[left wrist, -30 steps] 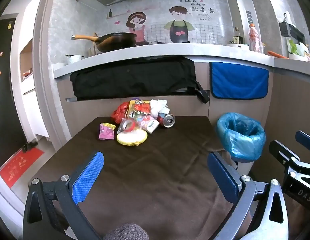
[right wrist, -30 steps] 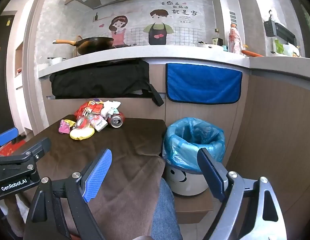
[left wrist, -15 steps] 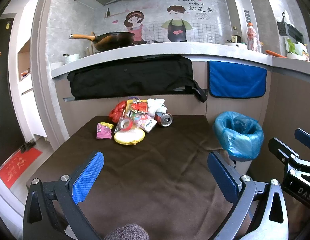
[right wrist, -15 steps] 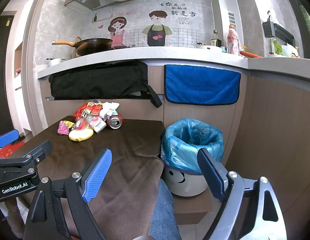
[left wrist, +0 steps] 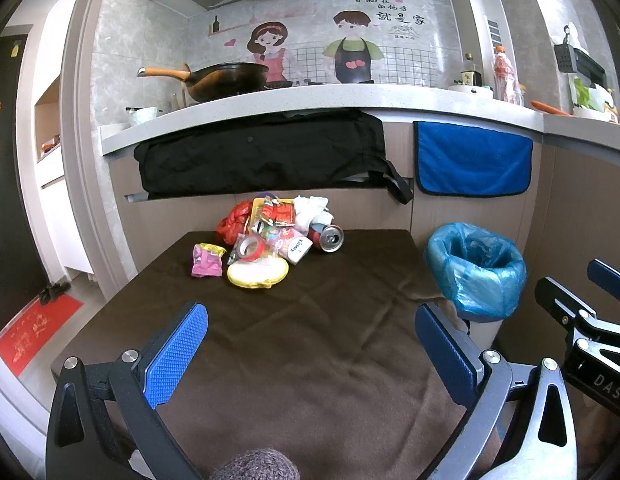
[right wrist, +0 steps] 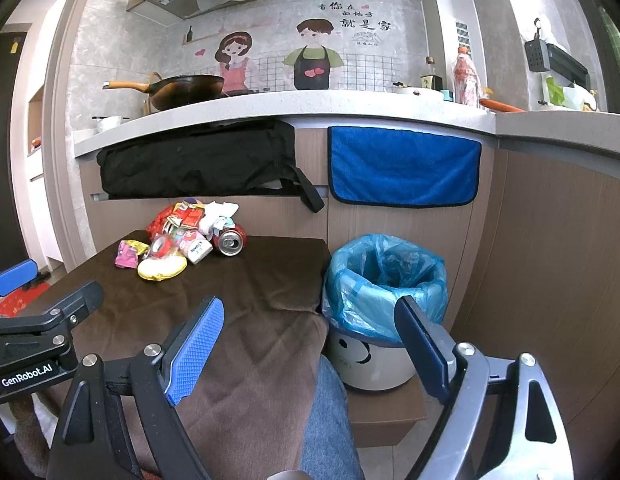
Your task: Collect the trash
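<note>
**Reaching for the first piece of trash**

Holding the left gripper [left wrist: 310, 344] low over the near end of the brown table cloth [left wrist: 310, 320], jaws spread wide and gripping nothing. Hovering the right gripper [right wrist: 310, 340] off the table's right edge, likewise wide open and empty, with the bin's blue liner [right wrist: 384, 280] just ahead and slightly right of its fingertips.

Sitting well ahead of both grippers, against the far edge of the table: the trash pile [left wrist: 270, 232]. Lying nearest the left gripper, the yellow wrapper [left wrist: 257, 272], with the pink packet [left wrist: 207, 261] to its left and apart from the heap. Resting on its side at the pile's right end, the drink can [left wrist: 329, 237], open top facing this way. Waiting to the right of the left gripper, beside the table, the blue-lined bin [left wrist: 476, 268].

Probably starting the task here, nothing yet lifted. Doing it well likely meaning:
- taking an outlying piece first, such as the pink packet or the can, rather than digging into the heap
- coming down with one pad on each side of the piece, closing only once it sits between them
- pinching flat wrappers at a raised fold, not pressing into the cloth and snagging it
- gripping the can across its round body, expecting it to roll if nudged
- carrying each piece fully over the liner's mouth before opening, not dropping at the rim
</note>
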Action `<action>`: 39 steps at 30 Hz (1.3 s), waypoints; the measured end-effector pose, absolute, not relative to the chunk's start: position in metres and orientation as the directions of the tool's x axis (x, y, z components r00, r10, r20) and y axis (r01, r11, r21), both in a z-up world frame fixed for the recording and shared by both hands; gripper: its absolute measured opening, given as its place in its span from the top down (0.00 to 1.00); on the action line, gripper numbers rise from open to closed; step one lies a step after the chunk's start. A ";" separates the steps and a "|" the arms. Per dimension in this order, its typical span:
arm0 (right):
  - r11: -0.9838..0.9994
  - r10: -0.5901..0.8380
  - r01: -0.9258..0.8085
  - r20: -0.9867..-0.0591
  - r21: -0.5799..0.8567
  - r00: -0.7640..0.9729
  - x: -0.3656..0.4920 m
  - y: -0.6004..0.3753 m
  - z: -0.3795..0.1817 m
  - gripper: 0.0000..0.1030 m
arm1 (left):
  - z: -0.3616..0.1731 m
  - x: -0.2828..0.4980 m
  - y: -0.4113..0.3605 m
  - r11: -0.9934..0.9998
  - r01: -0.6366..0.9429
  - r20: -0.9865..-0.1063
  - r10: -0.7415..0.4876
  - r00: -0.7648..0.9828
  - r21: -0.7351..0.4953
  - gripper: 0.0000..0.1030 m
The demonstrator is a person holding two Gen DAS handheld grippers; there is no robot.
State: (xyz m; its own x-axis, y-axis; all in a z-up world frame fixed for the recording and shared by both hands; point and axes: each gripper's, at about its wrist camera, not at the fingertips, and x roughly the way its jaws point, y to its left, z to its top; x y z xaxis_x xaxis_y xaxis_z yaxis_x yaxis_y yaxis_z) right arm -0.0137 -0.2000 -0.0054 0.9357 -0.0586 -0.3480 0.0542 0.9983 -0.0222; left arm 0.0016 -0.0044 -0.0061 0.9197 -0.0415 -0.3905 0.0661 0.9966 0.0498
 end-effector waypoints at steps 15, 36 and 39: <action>0.998 -0.062 0.059 -0.350 -0.019 0.935 -0.014 -0.201 -0.008 0.17 | -0.006 0.000 -0.007 0.997 0.064 -0.391 -0.040 0.920 0.049 0.01; 0.998 -0.060 0.058 -0.352 -0.016 0.934 -0.014 -0.202 -0.007 0.17 | -0.006 0.001 -0.005 0.997 0.064 -0.390 -0.040 0.920 0.049 0.01; 0.998 -0.061 0.058 -0.351 -0.018 0.934 -0.014 -0.201 -0.007 0.17 | -0.006 0.000 -0.007 0.997 0.061 -0.390 -0.038 0.920 0.046 0.01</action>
State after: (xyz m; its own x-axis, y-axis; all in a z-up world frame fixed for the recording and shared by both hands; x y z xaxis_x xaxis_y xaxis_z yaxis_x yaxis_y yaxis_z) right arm -0.0137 -0.2014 -0.0071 0.9344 -0.0605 -0.3510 0.0578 0.9982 -0.0183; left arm 0.0002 -0.0069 -0.0064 0.9199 -0.0382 -0.3902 0.0610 0.9971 0.0460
